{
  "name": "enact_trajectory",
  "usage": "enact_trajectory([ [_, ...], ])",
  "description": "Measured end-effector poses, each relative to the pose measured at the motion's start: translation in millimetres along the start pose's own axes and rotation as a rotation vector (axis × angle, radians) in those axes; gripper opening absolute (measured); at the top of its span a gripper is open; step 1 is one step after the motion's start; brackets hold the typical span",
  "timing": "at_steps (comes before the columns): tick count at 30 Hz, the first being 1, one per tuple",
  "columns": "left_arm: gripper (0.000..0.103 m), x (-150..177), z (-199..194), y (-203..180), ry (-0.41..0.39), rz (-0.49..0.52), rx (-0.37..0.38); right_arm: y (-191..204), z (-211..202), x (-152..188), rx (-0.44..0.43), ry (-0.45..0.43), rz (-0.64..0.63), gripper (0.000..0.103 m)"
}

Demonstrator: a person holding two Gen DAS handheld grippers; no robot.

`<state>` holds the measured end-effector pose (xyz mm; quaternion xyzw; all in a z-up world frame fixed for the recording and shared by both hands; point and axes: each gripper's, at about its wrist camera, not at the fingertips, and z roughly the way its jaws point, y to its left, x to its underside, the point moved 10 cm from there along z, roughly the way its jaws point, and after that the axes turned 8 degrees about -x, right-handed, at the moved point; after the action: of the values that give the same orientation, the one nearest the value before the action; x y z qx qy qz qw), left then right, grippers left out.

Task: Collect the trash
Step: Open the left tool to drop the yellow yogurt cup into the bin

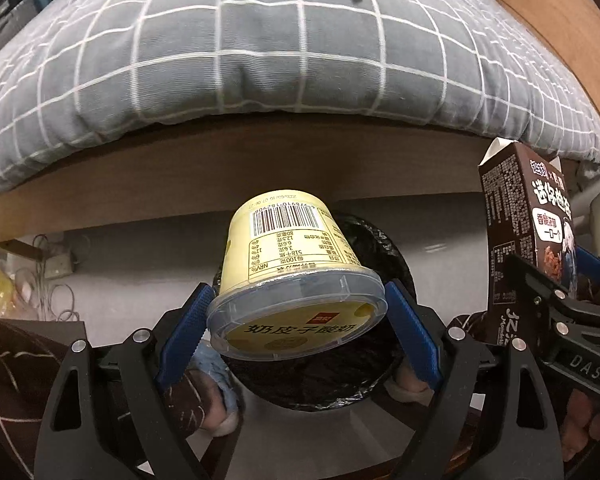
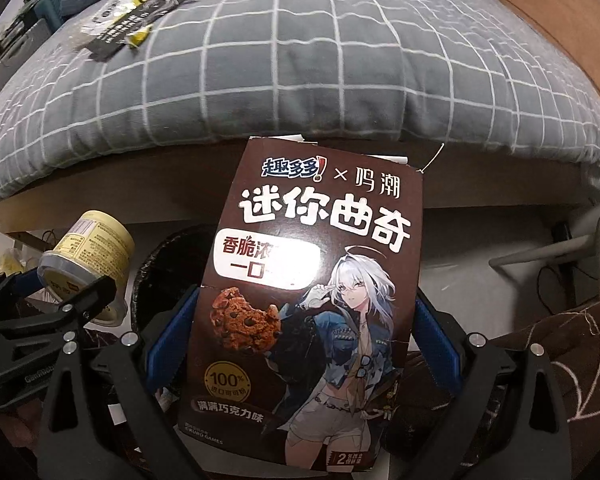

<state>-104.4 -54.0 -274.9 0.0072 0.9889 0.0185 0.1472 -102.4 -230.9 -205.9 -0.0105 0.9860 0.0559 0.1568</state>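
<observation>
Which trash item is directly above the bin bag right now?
The yellow yogurt cup in the left claw: the black bin bag lies right beneath it. The brown cookie box hangs off to its right.

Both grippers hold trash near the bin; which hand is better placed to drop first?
Probably left. Its yogurt cup hangs directly over the black-lined bin, while the right gripper's cookie box sits to the bin's side.

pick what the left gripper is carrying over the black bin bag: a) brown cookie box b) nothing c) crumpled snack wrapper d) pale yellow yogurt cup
d: the left gripper has its jaws clamped on the lid end of the pale yellow yogurt cup, above the black bin bag.
</observation>
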Motion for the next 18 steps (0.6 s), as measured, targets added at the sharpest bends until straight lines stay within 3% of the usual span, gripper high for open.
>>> enact_trajectory([
  [10,0.087,5.1,17.7,-18.9,0.037,0.043,0.019,-7.6,6.1,4.1,0.004,0.047,0.054,0.093],
  [15,0.097,4.2,18.8,-20.7,0.033,0.04,0.023,-7.6,11.7,2.7,0.006,0.059,0.052,0.093],
  [18,0.097,3.6,18.5,-19.3,0.036,0.039,0.019,-7.0,14.7,-0.7,0.01,0.062,0.045,0.093],
])
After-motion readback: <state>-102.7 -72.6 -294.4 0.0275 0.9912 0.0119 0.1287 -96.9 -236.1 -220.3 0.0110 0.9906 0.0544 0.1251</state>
